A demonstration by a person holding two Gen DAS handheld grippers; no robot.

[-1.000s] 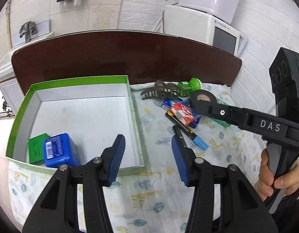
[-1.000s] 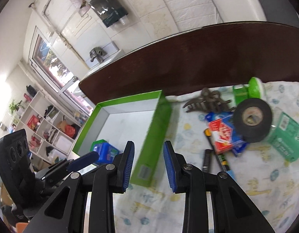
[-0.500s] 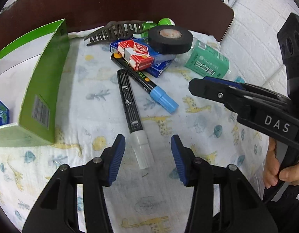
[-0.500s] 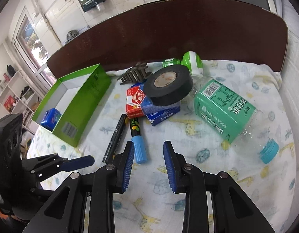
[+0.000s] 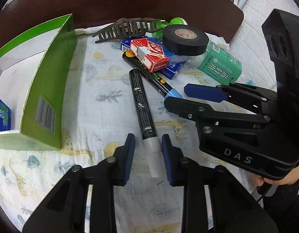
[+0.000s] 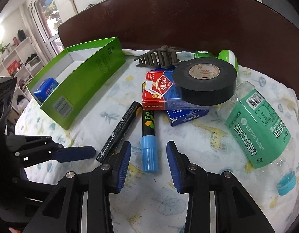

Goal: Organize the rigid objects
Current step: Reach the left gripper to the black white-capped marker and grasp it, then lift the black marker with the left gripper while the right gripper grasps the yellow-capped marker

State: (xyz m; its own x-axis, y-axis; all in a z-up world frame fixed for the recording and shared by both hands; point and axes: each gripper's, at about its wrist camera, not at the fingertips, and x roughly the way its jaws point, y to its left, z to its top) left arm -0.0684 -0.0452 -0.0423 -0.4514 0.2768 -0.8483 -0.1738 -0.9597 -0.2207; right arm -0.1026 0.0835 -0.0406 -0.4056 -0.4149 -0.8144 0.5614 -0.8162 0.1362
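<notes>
Only a blue mints tin sits in the green box; both grippers, the left gripper and right gripper, gape around markers, the rest unsorted.

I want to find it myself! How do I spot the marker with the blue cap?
Find the green box, then the card packs beside it. Two markers lie in front of them; yours pokes from under the red pack and has a sky-blue cap, while the other marker is all black.

Even, bright indoor light fills both views; daylight glares through the window at the right wrist view's upper left. Soft shadows, strong fisheye bending, dark vignetted corners, sharp focus.
</notes>
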